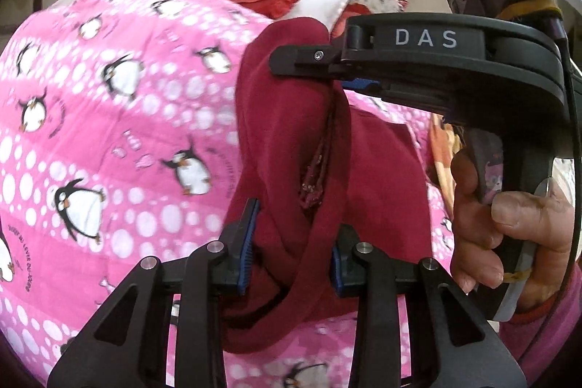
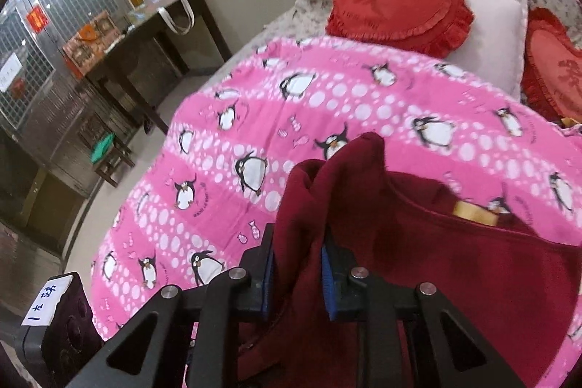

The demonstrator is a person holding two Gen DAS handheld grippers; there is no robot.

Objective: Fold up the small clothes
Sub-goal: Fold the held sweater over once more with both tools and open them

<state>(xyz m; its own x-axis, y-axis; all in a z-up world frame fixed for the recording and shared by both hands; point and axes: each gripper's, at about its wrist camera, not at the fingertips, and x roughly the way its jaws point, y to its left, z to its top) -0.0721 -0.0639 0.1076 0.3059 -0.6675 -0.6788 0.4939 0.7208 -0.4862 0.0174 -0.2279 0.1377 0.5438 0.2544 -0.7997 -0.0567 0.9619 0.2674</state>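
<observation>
Two grippers, left (image 1: 291, 242) and right (image 2: 296, 273), each clamp one maroon garment (image 1: 291, 133).

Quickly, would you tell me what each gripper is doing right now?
Left gripper: shut on the maroon garment.
Right gripper: shut on the maroon garment.

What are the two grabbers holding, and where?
Both hold the dark red garment: the left gripper and the right gripper each pinch a bunched fold; which part cannot be told.
</observation>
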